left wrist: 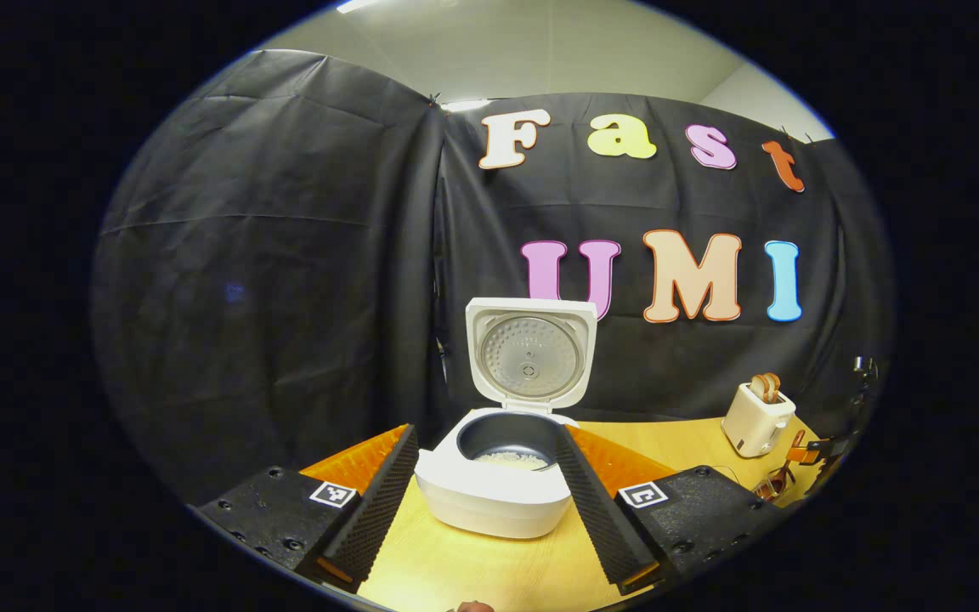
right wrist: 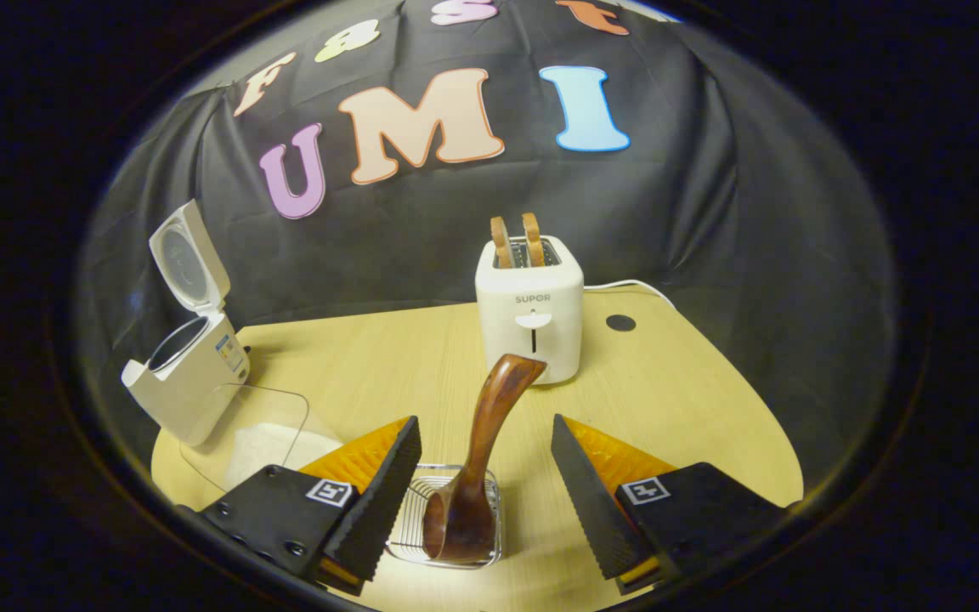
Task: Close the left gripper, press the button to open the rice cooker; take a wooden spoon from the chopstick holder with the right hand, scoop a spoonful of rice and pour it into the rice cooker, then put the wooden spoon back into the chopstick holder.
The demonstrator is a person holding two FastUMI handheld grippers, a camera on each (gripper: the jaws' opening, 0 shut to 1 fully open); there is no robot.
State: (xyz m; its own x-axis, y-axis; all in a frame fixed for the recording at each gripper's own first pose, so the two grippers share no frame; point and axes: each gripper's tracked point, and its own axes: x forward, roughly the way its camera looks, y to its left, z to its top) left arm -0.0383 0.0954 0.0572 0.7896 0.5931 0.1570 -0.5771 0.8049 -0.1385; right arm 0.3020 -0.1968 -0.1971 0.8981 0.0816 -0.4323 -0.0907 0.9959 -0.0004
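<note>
Left gripper view: left gripper (left wrist: 485,489) sits at bottom centre, jaws released and wide apart, nothing between the fingers. Rice cooker (left wrist: 498,484) is at lower centre, framed by both fingers, lid (left wrist: 530,353) standing upright and open behind the pot. A thin layer of rice (left wrist: 511,460) lies in the dark inner pot. Bare table (left wrist: 472,565) shows in front of the cooker down to the lower frame edge. Toaster (left wrist: 757,416) stands at the right, well apart from the cooker, near the table's far right edge.

Right gripper view: right gripper (right wrist: 485,476) is at bottom centre, jaws released, wide gap. Wooden spoon (right wrist: 481,459) stands bowl-down in the chopstick holder (right wrist: 409,531), a wire basket at bottom centre; handle leans up and right between the fingers, touching neither. Toaster (right wrist: 530,310) sits centre frame behind the spoon, bread slices sticking up. Rice cooker (right wrist: 188,387) is at left, lid open, close to the table's left edge. A clear container with rice (right wrist: 264,442) lies just beside it, lower left. Open tabletop (right wrist: 693,408) spreads right of the toaster out to the curved table edge.
</note>
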